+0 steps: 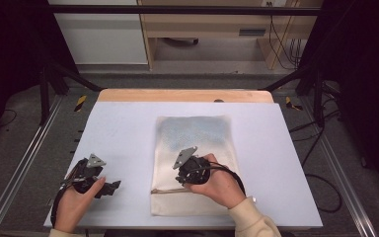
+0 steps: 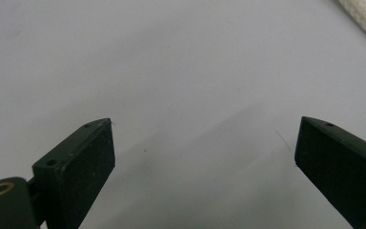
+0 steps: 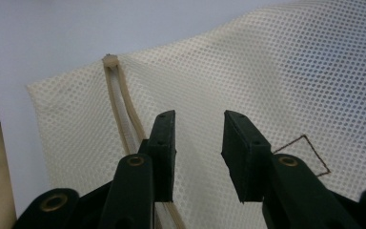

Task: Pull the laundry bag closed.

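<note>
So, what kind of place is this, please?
Probably a lab recording station: a white table inside a black metal frame, a cream mesh bag laid flat on it, and loose cables on the grey floor.

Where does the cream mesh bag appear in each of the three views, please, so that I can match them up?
High view: the mesh bag lies flat at the middle of the table, under the right gripper.
Left gripper view: just its edge at the top right corner.
Right gripper view: it spreads across the centre and right, beneath the jaws.
Shared landmark: the pale table top.
</note>
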`<state>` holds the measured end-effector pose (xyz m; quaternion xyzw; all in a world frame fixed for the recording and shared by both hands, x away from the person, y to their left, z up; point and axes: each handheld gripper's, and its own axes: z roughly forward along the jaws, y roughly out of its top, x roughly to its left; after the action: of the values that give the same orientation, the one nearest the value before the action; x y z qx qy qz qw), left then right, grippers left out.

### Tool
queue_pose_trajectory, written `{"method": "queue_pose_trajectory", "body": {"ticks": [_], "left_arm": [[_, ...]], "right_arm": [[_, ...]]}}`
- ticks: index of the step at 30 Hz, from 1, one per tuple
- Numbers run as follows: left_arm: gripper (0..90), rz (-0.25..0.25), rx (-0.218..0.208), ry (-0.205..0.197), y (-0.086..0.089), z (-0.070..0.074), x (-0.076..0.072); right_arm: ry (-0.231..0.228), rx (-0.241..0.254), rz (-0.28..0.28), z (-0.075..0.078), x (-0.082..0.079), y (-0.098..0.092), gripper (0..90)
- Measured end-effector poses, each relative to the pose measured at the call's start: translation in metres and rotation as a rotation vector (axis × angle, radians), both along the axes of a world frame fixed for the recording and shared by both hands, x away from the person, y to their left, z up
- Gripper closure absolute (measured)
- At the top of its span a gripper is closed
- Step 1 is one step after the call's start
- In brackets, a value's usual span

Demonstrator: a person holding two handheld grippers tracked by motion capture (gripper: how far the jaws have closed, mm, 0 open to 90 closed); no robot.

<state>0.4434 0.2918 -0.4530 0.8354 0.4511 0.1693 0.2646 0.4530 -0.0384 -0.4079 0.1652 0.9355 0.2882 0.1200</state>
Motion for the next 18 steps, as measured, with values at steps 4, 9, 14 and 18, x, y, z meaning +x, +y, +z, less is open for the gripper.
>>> {"method": "queue_pose_trajectory", "body": {"ticks": [4, 9, 14, 18], "left_arm": [[6.1, -0.017, 0.022, 0.000, -0.006, -0.002, -0.001], [6.1, -0.022, 0.023, 0.000, -0.007, -0.002, 0.000], [6.5, -0.020, 0.035, 0.011, -0.006, -0.001, 0.000], [6.7, -0.017, 0.031, 0.016, -0.004, -0.001, 0.001]], "right_arm": [[0.005, -0.012, 0.029, -0.002, -0.001, 0.011, 69.2], [0.020, -0.034, 0.057, -0.004, 0.000, 0.024, 70.9], [0.012, -0.040, 0.079, 0.000, 0.001, 0.035, 73.6], [0.017, -0.027, 0.111, -0.001, -0.003, 0.043, 75.6]]}}
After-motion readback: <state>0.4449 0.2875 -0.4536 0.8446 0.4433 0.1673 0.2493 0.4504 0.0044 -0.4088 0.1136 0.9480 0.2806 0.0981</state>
